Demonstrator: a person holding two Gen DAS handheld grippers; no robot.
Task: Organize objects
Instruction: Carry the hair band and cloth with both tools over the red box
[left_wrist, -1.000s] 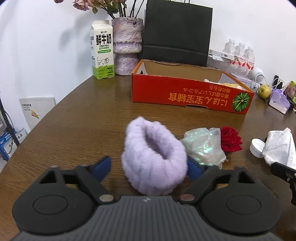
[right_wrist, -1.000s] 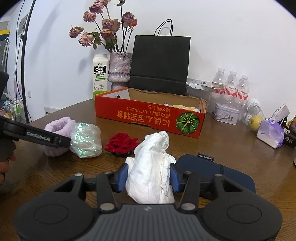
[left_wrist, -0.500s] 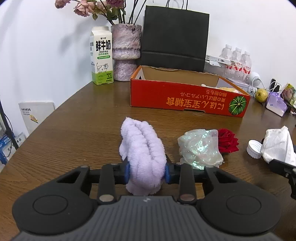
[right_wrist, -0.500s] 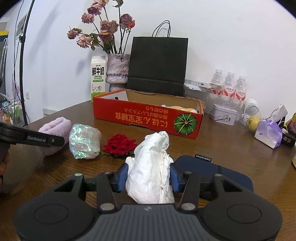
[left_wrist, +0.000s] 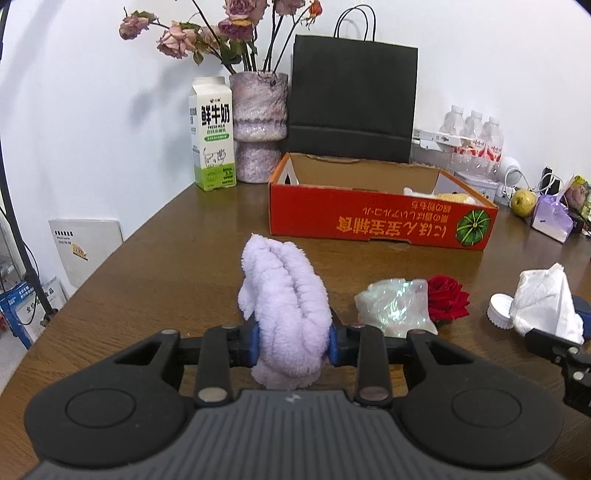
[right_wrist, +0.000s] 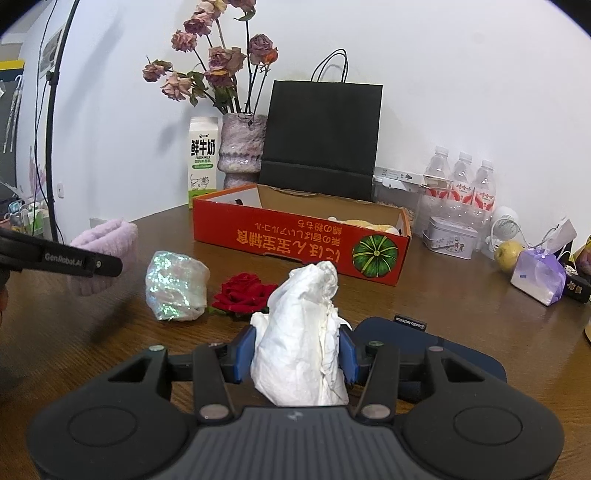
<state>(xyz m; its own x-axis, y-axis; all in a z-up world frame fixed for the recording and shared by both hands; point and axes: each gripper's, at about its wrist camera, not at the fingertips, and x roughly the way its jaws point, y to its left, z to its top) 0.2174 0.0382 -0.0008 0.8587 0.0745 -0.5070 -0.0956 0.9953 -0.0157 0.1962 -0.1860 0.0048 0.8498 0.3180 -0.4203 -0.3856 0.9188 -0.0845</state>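
Observation:
My left gripper (left_wrist: 293, 345) is shut on a fluffy lilac band (left_wrist: 286, 310), squeezed flat between the blue pads and lifted a little off the brown table (left_wrist: 177, 266). My right gripper (right_wrist: 297, 356) is shut on a crumpled white tissue (right_wrist: 301, 332) that stands up between its pads. An open red cardboard box (left_wrist: 380, 221) lies further back with pale items in its right end. Between the grippers rest an iridescent plastic bag (left_wrist: 397, 306) and a red rose head (left_wrist: 447, 297). From the right wrist, the lilac band (right_wrist: 105, 240) shows at far left behind the left gripper's finger (right_wrist: 77, 260).
A milk carton (left_wrist: 213, 134), a vase of dried roses (left_wrist: 258, 125) and a black paper bag (left_wrist: 352, 99) stand at the back. Water bottles (right_wrist: 460, 181), a tin (right_wrist: 448, 236), a pear (right_wrist: 508, 254) and a purple pouch (right_wrist: 539, 275) crowd the right. A white cap (left_wrist: 498, 314) and dark blue pad (right_wrist: 443, 347) lie near the right gripper.
The left gripper's jaws closed on the lilac band, flattening its open ring, and then lifted it slightly. The right gripper kept still, holding the tissue.

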